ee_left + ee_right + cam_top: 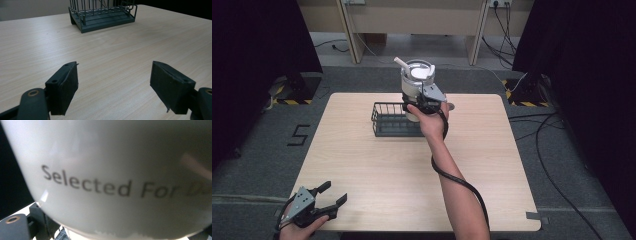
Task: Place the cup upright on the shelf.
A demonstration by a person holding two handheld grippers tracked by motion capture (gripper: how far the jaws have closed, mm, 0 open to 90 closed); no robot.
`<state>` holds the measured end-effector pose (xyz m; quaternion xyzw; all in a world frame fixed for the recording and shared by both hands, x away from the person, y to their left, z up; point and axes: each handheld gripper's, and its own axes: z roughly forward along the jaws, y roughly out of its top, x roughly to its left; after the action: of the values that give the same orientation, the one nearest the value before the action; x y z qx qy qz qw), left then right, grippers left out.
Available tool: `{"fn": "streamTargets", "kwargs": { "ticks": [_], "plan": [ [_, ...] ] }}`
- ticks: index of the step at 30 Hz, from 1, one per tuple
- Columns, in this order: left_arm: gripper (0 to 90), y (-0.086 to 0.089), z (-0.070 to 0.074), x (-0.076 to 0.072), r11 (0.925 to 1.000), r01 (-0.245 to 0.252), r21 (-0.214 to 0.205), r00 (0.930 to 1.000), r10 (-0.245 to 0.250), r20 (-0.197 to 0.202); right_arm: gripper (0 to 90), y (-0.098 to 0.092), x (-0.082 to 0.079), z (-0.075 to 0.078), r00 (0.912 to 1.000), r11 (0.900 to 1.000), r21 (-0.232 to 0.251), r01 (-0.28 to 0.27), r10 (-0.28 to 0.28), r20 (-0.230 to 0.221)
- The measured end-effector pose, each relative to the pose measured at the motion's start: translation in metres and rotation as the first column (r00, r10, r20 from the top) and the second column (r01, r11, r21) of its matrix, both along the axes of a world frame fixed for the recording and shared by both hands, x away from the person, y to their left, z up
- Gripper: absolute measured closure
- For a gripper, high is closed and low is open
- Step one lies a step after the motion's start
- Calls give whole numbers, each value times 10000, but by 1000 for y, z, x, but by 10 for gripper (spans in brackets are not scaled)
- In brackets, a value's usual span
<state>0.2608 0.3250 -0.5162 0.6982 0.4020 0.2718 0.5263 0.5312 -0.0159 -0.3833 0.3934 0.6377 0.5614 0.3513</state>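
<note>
High view: the right gripper (424, 102) is held out over the far middle of the wooden table (362, 170), and it has hold of a white cup (416, 80) with a clear lid and a white straw sticking out toward the upper left. The cup is upright and lifted, at the right end of the dark wire basket (389, 120), which stands on the table's far half; whether the cup's base is inside the basket or just above its rim cannot be told from here, since the hand (432, 122) and gripper cover that part. A black cable trails from this gripper along the forearm. In the right gripper view the cup's white wall (112, 165) sits right against the camera, printed with grey lettering that reads "Selected For" before it blurs out — the jaws are mostly hidden beneath the cup, with a bit of dark metal at the lower left corner, consistent with a firm clamp on the cup. The left gripper (331, 196) lies at the near left corner of the table in the person's other hand, its jaws spread wide with nothing between them. The left gripper view shows the two black pads (66, 87) well apart over bare wood, with the basket (105, 18) farther off.
</note>
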Motion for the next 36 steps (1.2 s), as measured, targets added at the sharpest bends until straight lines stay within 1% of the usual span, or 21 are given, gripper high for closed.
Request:
{"fn": "streamTargets", "kwargs": {
  "ticks": [5, 9, 16, 26, 36],
  "plan": [
    [220, 0, 0, 0, 10000, -5, 8, 10000, 5, 2, 96, 3, 4, -1, 10000, 10000, -25, 16, -16, 17],
    [221, -1, 0, 0, 10000, 23, 69, 10000, -23, 24, 96, 6, 11, -1, 9999, 10000, 20, 49, -49, -110],
    [221, 0, 0, 0, 10000, 18, 34, 10000, -19, 27, 96, 8, 18, -2, 9999, 9999, -8, 102, -102, -138],
    [221, 0, 1, 0, 10000, 11, 29, 10000, -11, 39, 96, 10, 23, 1, 9998, 9999, 85, 107, -106, -174],
    [221, 1, 1, 0, 10000, -22, -14, 10000, 22, 48, 96, 14, 28, -1, 9996, 10000, 7, 93, -93, -277]
  ]
}}
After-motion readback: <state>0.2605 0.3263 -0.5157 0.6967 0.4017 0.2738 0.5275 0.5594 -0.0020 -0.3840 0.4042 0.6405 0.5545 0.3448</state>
